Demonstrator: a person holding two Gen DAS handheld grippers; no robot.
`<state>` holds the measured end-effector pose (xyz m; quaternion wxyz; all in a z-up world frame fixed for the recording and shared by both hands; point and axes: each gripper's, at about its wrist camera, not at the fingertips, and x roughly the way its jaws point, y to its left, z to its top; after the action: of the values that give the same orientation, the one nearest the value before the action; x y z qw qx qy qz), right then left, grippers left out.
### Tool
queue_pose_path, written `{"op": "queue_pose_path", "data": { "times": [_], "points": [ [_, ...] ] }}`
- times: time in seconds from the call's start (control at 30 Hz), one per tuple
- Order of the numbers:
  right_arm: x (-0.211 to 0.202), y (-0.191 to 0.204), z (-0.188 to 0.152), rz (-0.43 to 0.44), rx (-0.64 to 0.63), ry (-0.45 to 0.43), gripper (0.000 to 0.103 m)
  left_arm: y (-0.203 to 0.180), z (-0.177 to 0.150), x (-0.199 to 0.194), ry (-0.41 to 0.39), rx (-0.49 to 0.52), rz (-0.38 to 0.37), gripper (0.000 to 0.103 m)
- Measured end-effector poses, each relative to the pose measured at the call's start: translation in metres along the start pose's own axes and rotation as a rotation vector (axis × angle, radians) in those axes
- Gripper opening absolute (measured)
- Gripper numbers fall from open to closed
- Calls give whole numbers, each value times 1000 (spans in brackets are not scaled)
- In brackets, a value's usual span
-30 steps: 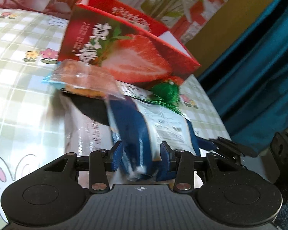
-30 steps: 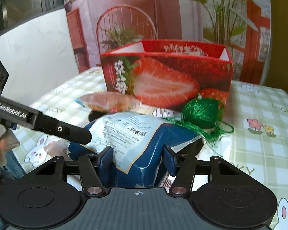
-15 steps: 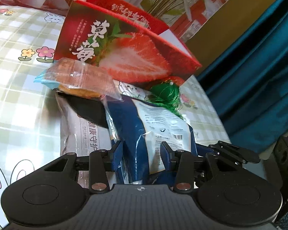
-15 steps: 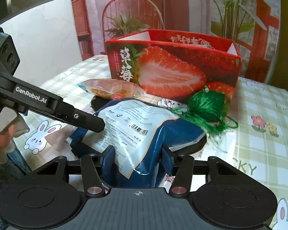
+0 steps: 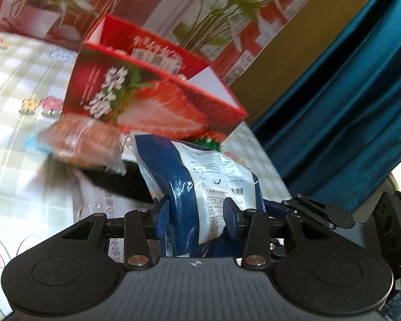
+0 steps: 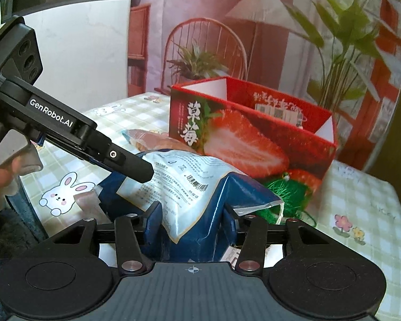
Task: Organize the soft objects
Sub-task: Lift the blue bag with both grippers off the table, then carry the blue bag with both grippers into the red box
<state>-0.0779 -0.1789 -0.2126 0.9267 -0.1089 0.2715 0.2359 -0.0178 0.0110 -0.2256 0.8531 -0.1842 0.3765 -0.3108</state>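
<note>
Both grippers pinch the same blue bag (image 5: 200, 176), one at each end. The left gripper (image 5: 197, 214) has its jaws partly closed on one crumpled end, pads pressed into the foil. The right gripper (image 6: 192, 220) has just been closing its jaws on the other end, and its pads now press on the bag too. The bag sits raised above the checked tablecloth (image 6: 361, 203). Just behind it lie a wrapped pastry (image 5: 80, 141) and a ball of green yarn (image 6: 288, 192), the yarn close against the open red strawberry box (image 6: 240, 139). Under the bag lies a pale packet (image 5: 93, 195) with something dark on it.
</note>
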Motion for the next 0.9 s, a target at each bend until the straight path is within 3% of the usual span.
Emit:
{"op": "queue_pose_path", "data": {
  "times": [0.37,0.63,0.9],
  "points": [
    [-13,-13,23,-35,-39,-66,44,-18,30,-6,-53,89,-15,44],
    [-5,-43,70,-58,-91,-141,44,-31,83,4,-118,173,7,44],
    [32,-77,117,-71,-147,-193,44,-26,140,21,-169,178,34,44]
  ]
}}
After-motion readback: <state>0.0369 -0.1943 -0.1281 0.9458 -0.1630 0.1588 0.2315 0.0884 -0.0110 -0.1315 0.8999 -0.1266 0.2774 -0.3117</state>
